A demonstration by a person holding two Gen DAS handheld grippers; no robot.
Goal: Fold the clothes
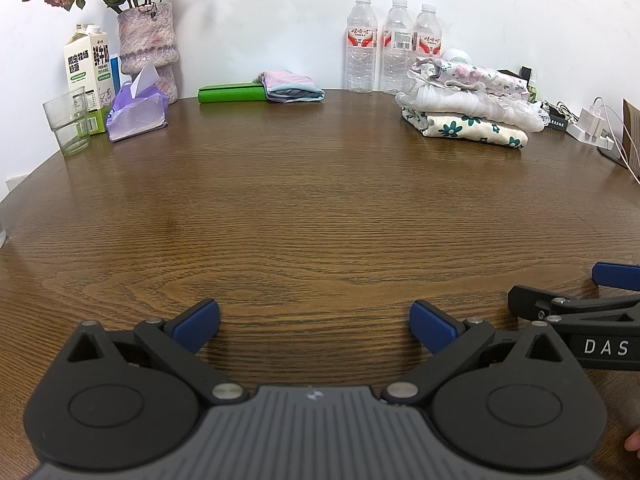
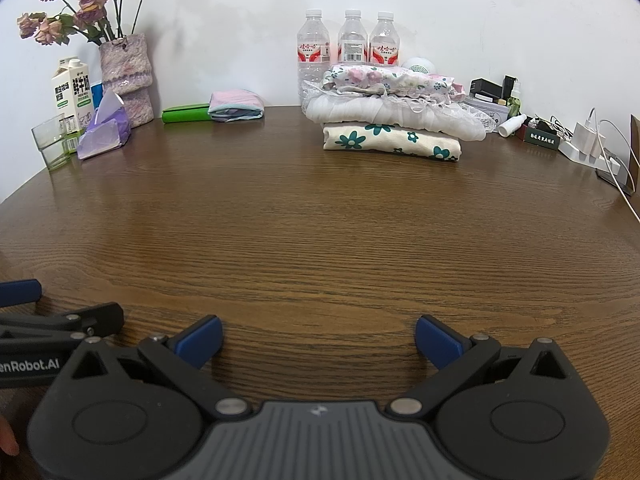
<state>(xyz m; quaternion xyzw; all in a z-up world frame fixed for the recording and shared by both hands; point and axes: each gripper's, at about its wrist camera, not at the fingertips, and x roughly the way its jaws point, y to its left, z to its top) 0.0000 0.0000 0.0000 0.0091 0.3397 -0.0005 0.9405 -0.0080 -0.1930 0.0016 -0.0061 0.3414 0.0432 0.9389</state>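
Both grippers [image 1: 314,322] [image 2: 319,338] gape wide, folded clothes [image 2: 394,114] well beyond them.

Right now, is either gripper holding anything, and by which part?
Nothing is held. The left gripper and right gripper both have their jaws wide open over the bare table. The folded clothes sit untouched at the far side.

Brown wood-grain table [image 2: 320,232], teal-flowered cream cloth [image 2: 392,142], green case [image 2: 186,113], blue-tipped black tongs [image 2: 319,338].
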